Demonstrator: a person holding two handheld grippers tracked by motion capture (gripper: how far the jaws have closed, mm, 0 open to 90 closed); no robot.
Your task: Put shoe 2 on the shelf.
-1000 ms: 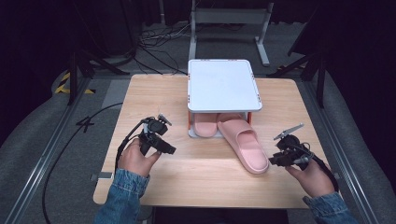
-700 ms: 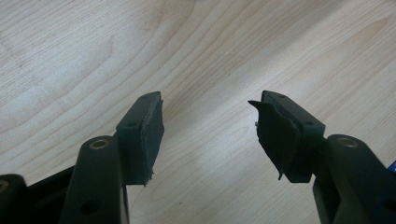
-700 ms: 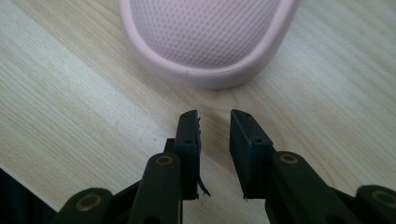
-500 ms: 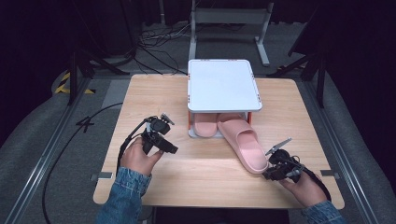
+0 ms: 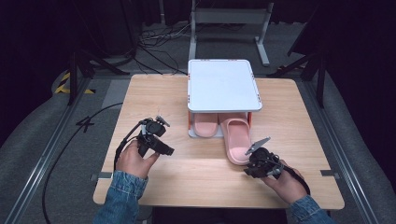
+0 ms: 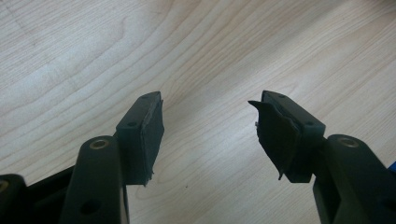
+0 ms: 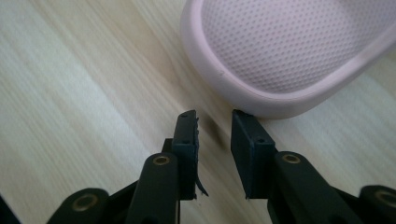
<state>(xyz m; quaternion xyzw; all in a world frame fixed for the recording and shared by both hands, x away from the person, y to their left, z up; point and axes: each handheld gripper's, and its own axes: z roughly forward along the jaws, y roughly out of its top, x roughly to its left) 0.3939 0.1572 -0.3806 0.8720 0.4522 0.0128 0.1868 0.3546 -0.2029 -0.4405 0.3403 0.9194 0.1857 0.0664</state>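
With the right gripper low at the heel of the outer pink slipper, which sticks out of the white rack beside its mate, this looks like the push-in step. Jaws narrow, gripping nothing; next: nudge the heel straight under the rack. Left gripper idles wide open, empty, over the table.

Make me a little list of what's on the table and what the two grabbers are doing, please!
table: wooden
rack: white, at the far middle
slipper one: pink, under the rack
slipper two: pink, toe under the rack, heel sticking out
left gripper: open over bare wood, holds nothing
right gripper: narrow gap, nothing between the jaws, at the heel of slipper two
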